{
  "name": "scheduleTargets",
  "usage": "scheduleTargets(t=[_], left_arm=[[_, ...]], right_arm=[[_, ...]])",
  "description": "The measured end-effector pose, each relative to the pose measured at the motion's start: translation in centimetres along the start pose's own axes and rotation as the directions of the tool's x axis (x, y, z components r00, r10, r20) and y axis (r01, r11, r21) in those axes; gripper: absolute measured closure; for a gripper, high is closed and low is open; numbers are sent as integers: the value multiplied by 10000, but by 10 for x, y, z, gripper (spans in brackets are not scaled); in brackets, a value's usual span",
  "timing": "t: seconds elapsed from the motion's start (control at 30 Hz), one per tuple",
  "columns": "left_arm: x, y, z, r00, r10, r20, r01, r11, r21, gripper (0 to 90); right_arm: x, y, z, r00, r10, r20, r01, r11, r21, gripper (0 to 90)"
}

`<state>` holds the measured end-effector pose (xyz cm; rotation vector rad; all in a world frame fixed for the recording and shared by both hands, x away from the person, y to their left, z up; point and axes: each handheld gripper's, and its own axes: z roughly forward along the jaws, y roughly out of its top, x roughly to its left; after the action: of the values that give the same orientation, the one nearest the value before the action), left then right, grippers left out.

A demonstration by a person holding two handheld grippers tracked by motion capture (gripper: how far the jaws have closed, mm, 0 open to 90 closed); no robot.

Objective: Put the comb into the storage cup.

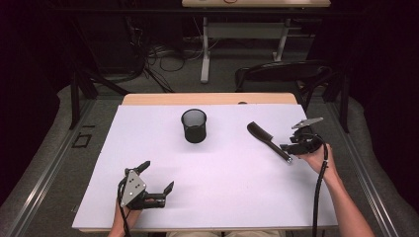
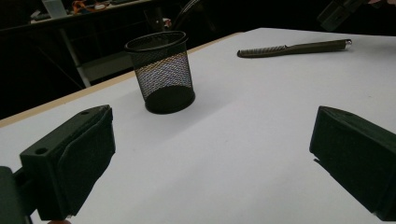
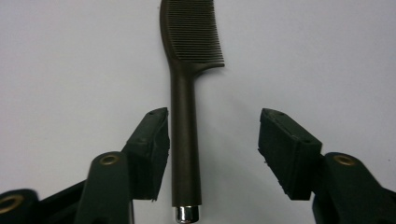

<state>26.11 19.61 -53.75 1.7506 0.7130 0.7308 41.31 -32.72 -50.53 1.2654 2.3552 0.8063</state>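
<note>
One white surface carries everything; a black mesh cup stands upright toward its far middle; a dark comb lies flat at the right, well apart from the cup, teeth end toward it; the right tool hovers over the comb's handle, jaws apart and gripping nothing; the left tool rests near the front edge, spread wide, holding nothing.

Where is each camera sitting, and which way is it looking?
High view: above the table's near side, looking forward and down; both forearms, left gripper, right gripper.
Left gripper view: between open jaws, facing the mesh cup.
Right gripper view: looks along open jaws at the comb.
Shared: the comb lies in all three views.
</note>
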Motion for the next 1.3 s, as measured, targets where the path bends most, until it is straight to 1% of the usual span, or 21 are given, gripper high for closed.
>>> scheduleTargets(t=[0.07,0.1,0.17,0.27,0.3,0.33,0.37,0.4,0.5,0.63,0.73,0.8,0.87,0.9,0.93,1.0,1.03,1.07,1.17,1.2,1.3], left_arm=[[0,0,0,10000,7,5,-7,10000,1,1],[0,0,0,10000,7,5,-7,10000,-5,1],[0,0,0,10000,-6,-26,6,10000,-11,1],[0,0,0,10000,10,-22,-10,10000,5,1],[0,0,0,10000,0,-16,0,10000,-5,1],[0,0,0,10000,2,-4,-2,10000,-12,1],[0,0,0,10000,6,-4,-6,10000,-16,1],[0,0,0,10000,1,-2,-1,10000,-9,2],[0,0,0,10000,-11,3,11,10000,-1,2],[0,0,0,10000,1,5,-1,10000,44,2],[0,0,0,10000,1,-14,-1,10000,19,1],[0,0,0,10000,-4,-22,4,10000,17,1],[0,0,0,10000,-14,-18,14,10000,0,1],[0,0,0,10000,-6,-18,6,10000,6,1],[0,0,0,10000,12,-15,-12,10000,30,2],[0,0,0,10000,2,-7,-2,10000,22,1],[0,0,0,10000,3,-19,-3,10000,16,1],[0,0,0,10000,-7,-23,7,10000,0,2],[0,0,0,10000,-19,-38,19,10000,-4,1],[0,0,0,10000,-23,-33,23,10000,-8,2],[0,0,0,10000,-1,-24,1,10000,-1,1]], right_arm=[[1,2,-2,9999,-120,-13,120,9999,-19,370],[2,3,-3,10000,-82,-55,82,10000,-24,339],[3,5,-4,9997,-205,-110,204,9998,-55,322],[4,7,-6,9996,-190,-220,188,9998,-102,287],[4,9,-6,9993,-275,-241,273,9996,-87,269],[5,10,-6,9995,-221,-244,219,9997,-61,248],[5,11,-6,9991,-313,-272,311,9995,-55,227],[6,12,-6,9992,-274,-289,275,9996,27,206],[7,15,-4,9983,-521,-275,526,9984,192,153],[8,17,0,9975,-548,-457,562,9980,292,111],[9,19,4,9959,-709,-560,734,9964,433,105],[11,21,6,9945,-790,-683,827,9951,536,82],[12,23,8,9934,-947,-643,983,9937,545,59],[12,25,9,9918,-1014,-773,1058,9928,558,51],[13,26,9,9923,-940,-809,990,9933,601,43],[13,29,10,9913,-1050,-794,1102,9918,643,21],[13,30,10,9916,-942,-890,1011,9920,758,15],[14,31,11,9909,-985,-920,1057,9914,770,0],[15,34,13,9889,-1090,-1007,1187,9882,964,0],[14,36,15,9875,-1161,-1066,1266,9872,971,0],[14,40,17,9865,-1169,-1150,1287,9865,1016,0]])
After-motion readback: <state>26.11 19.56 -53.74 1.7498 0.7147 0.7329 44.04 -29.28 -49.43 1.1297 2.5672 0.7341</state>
